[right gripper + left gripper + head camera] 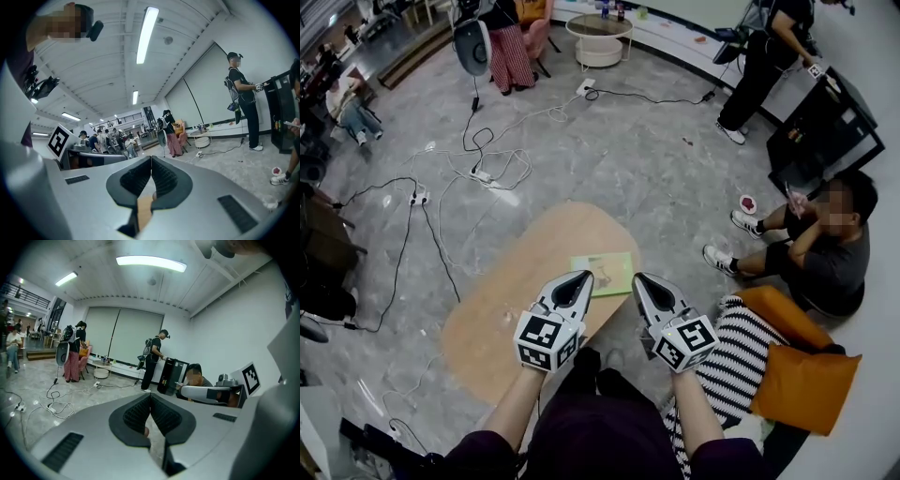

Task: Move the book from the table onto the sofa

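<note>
Grey floor carries one oval worktop (pixel 506 309). At four o'clock lie one striped cushion (pixel 736 361) and two orange cushions (pixel 806 384), seemingly the sofa's. One green book (pixel 603 274) rests on the worktop, at twelve o'clock from the left tongs (pixel 584 276) and right tongs (pixel 639 277), both closed and empty.
</note>
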